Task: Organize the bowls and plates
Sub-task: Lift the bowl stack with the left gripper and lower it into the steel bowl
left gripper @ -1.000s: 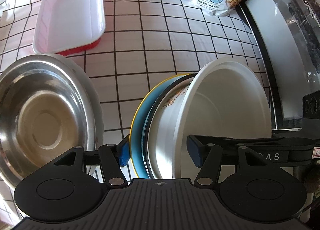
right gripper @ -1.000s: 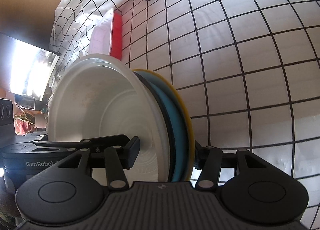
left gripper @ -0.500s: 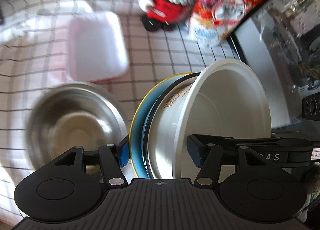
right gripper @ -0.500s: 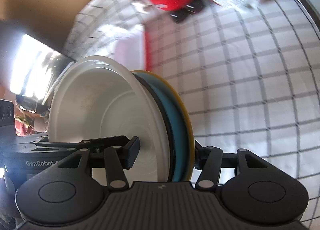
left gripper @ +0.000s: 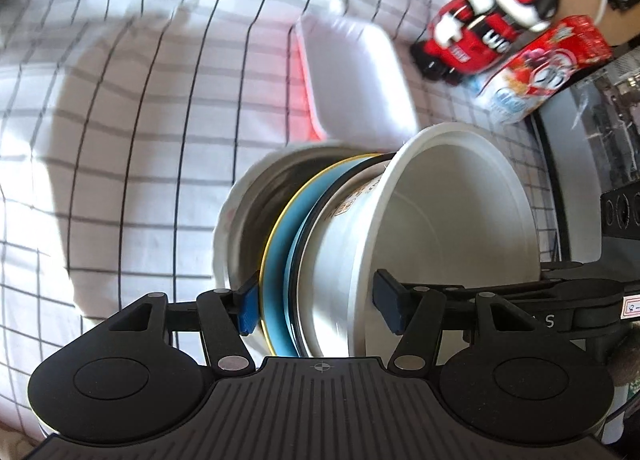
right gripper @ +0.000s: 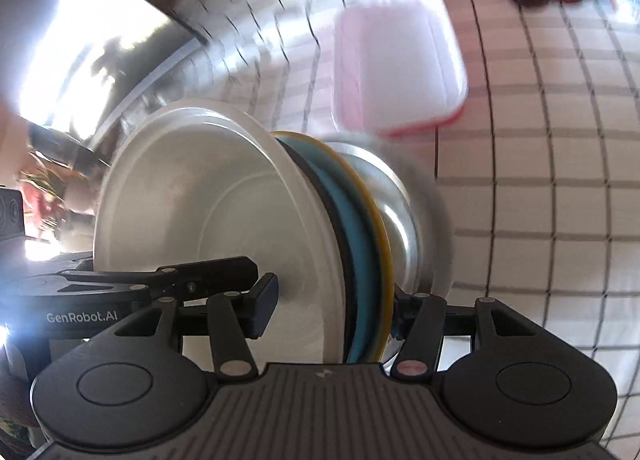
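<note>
Both tongs, left (left gripper: 316, 310) and right (right gripper: 334, 310), clamped on one tilted stack (left gripper: 360, 252) of white bowl, blue plate.

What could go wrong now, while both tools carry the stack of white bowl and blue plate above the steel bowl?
1. The left tool and right tool each pinch the stack only at its rim; if the hands drift apart or twist, the white bowl could slip off the blue plate.
2. The stack is tilted over the steel bowl, so it may land crooked or strike the rim.
3. The white tray lies close beyond and could be bumped.
</note>
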`<state>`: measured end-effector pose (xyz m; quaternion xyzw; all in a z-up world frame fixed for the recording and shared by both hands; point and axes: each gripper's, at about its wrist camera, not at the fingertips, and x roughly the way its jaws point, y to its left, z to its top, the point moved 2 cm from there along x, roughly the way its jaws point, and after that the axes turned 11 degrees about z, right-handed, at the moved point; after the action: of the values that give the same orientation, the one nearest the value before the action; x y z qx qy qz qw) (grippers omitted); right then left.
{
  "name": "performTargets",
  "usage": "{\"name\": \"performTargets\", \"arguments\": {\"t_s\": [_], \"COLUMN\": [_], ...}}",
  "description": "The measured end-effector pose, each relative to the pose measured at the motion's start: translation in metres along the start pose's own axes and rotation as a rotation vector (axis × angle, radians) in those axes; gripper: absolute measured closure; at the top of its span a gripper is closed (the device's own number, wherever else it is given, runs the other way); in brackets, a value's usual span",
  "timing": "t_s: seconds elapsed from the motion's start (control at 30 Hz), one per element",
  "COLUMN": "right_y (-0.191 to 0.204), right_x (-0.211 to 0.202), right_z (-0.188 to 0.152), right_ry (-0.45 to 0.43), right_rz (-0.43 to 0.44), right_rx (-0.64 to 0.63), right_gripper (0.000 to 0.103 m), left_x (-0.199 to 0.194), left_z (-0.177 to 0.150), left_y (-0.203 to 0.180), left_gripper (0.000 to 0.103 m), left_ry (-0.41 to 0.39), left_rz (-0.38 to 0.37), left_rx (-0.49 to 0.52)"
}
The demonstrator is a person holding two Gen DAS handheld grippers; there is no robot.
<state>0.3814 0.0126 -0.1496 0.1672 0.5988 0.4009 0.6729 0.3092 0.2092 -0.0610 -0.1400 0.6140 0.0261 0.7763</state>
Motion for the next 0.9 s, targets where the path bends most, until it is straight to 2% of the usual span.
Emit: {"name": "performTargets", "arguments": {"t_s": [0.13, 0.2, 0.27, 0.3, 0.4, 0.5, 0.57, 0.7, 0.8, 0.9], "right_y": [0.003, 0.005, 0.007, 0.008, 0.016, 0.028, 0.035, 0.036, 0.044, 0.058], "right_x": [0.009, 0.009, 0.008, 0.008, 0.005, -0.006, -0.014, -0.021, -0.026, -0.027], "right_z": [-0.004, -0.002, 0.002, 0.006, 0.01, 0.013, 0.015, 0.017, 0.004, -0.008], "right_ry": [0.018, 0.013, -0.006, -0.013, -0.032, -0.098, -0.137, -0.179, -0.236, -0.305], "right_rz": [-0.047, -0.079, -0.111, -0.129, -0.18, -0.224, -0.239, -0.267, -0.307, -0.381], "right_rx": [-0.031, -0.046, -0.05, -0.054, -0.086, -0.162, -0.177, -0.152, -0.176, -0.231], "right_gripper": [0.046, 0.043, 0.043, 0.044, 0.042, 0.042, 0.036, 0.035, 0.039, 0.048], "left_x": [0.004, 0.006, 0.01, 0.011, 0.007, -0.011, -0.018, -0.019, -0.023, -0.034], "left_z": [-0.003, -0.002, 0.0, 0.001, 0.002, 0.006, 0.012, 0.013, 0.008, 0.006], "left_y": [0.003, 0.001, -0.001, -0.001, 0.002, 0.008, 0.009, 0.007, 0.01, 0.018], "left_gripper": [0.046, 0.055, 0.068, 0.069, 0.07, 0.07, 0.071, 0.071, 0.075, 0.077], "left_ry": [-0.02, -0.029, -0.04, -0.044, -0.064, -0.133, -0.165, -0.167, -0.168, -0.184], "left_rz": [0.011, 0.034, 0.08, 0.093, 0.079, 0.025, 0.03, 0.06, 0.052, -0.019], "left_rx": [0.049, 0.07, 0.104, 0.116, 0.129, 0.134, 0.146, 0.19, 0.208, 0.194]}}
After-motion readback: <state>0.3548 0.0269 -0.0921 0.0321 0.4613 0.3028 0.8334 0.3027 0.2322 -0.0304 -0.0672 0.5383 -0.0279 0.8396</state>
